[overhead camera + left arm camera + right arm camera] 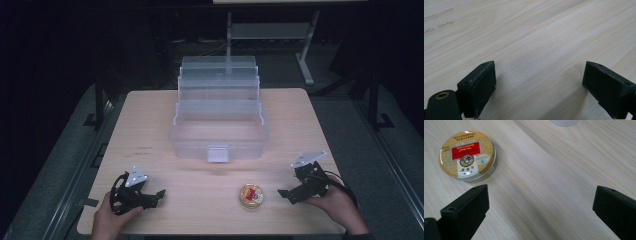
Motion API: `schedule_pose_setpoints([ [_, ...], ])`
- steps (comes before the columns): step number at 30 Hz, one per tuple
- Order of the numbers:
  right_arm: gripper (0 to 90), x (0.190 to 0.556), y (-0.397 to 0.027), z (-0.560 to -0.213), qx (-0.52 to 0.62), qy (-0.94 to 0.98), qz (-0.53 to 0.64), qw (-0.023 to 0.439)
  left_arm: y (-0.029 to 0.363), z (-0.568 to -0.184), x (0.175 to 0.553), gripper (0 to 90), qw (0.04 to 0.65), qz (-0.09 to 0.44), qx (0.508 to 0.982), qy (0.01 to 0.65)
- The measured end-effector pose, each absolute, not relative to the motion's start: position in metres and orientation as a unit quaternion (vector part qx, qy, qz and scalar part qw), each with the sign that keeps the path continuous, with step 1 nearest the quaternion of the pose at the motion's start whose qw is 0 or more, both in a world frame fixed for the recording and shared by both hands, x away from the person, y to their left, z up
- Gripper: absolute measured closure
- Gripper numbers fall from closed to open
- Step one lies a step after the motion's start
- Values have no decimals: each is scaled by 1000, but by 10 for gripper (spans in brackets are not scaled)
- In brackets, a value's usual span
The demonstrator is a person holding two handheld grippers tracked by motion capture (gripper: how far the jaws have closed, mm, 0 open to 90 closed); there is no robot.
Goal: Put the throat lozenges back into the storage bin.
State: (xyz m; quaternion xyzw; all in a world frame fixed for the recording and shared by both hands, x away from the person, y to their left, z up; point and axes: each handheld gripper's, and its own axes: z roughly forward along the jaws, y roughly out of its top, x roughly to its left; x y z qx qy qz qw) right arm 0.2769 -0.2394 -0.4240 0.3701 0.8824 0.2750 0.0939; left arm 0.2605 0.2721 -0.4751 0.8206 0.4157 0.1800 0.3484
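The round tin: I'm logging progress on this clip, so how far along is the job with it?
Done: the clear tiered box stands open mid-table. In hand: nothing yet; the round tin lies flat on the table, lid on, untouched. The right gripper sits beside it, jaws wide apart. The left gripper rests open over bare wood. Left: probably gripping the tin and moving it, perhaps to the box.
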Motion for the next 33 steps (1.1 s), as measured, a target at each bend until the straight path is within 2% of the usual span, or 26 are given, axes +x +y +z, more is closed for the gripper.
schedule_pose_setpoints([
  [33,2,280,-197,-421,320,907,266,72,272,-475,260,106,348,180,821,415],
])
